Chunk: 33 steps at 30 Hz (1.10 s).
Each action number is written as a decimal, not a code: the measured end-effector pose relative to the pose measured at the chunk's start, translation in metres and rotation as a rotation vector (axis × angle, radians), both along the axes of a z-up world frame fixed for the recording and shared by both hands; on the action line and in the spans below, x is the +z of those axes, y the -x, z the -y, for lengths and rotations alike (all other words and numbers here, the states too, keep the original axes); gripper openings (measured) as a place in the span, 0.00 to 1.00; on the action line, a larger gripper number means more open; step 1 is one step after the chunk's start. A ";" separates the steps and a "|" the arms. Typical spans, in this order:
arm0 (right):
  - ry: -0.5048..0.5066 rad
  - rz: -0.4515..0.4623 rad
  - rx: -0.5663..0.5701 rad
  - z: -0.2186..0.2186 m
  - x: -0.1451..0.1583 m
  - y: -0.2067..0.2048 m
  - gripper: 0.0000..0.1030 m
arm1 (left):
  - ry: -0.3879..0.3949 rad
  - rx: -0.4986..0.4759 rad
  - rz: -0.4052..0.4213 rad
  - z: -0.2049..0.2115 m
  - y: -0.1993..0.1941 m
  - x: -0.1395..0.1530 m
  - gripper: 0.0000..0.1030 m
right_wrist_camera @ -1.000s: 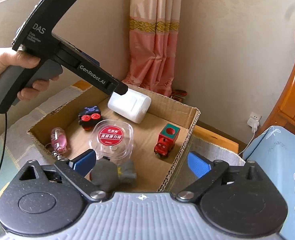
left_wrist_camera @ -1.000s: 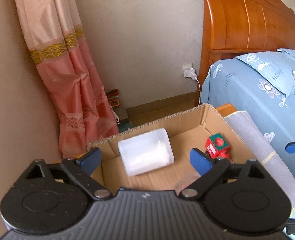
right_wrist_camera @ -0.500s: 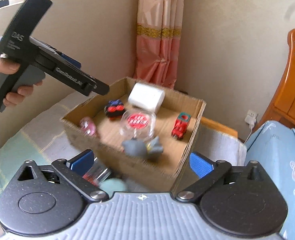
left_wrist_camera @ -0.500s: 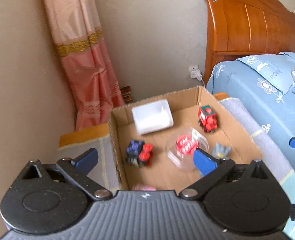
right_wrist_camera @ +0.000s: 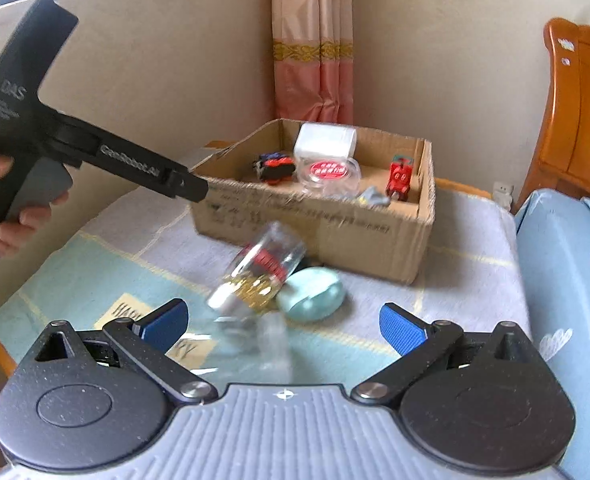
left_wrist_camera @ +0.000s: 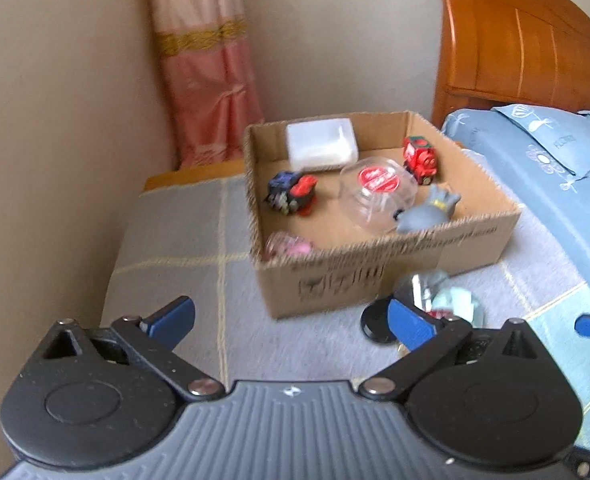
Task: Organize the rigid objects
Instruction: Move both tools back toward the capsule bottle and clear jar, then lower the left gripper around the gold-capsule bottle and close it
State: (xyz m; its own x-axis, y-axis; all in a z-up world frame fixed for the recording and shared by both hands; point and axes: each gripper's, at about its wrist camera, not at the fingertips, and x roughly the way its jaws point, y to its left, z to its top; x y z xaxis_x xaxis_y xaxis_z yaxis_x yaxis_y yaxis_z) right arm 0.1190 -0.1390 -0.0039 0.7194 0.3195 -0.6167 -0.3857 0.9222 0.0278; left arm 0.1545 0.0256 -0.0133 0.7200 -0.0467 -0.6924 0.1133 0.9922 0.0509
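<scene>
hovering before the cardboard box [right_wrist_camera: 315,216], both the left claw [left_wrist_camera: 291,320] and right claw [right_wrist_camera: 283,322] stand released and empty. clear jar [right_wrist_camera: 261,276] lies tilted against mint case [right_wrist_camera: 313,294] on the blanket. risk: the round jar rolling away if nudged off-centre.

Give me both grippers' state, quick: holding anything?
Left gripper: open, holding nothing; its jaws have just been opening.
Right gripper: open, holding nothing; its jaws have just been opening.

Lower left of the left wrist frame, blanket [left_wrist_camera: 183,248] lies bare; box [left_wrist_camera: 359,276] and jar [left_wrist_camera: 435,300] block the centre and right.
</scene>
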 end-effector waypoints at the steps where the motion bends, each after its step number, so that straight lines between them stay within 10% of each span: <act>1: -0.011 -0.008 0.005 -0.002 -0.002 0.004 1.00 | 0.009 0.013 0.005 -0.002 0.005 -0.002 0.99; 14: 0.093 0.008 0.030 -0.047 -0.033 0.010 1.00 | 0.032 0.018 0.028 -0.005 0.034 -0.016 0.99; 33: 0.043 -0.103 -0.097 0.004 -0.066 -0.017 1.00 | 0.046 -0.145 -0.067 0.055 0.004 -0.048 0.99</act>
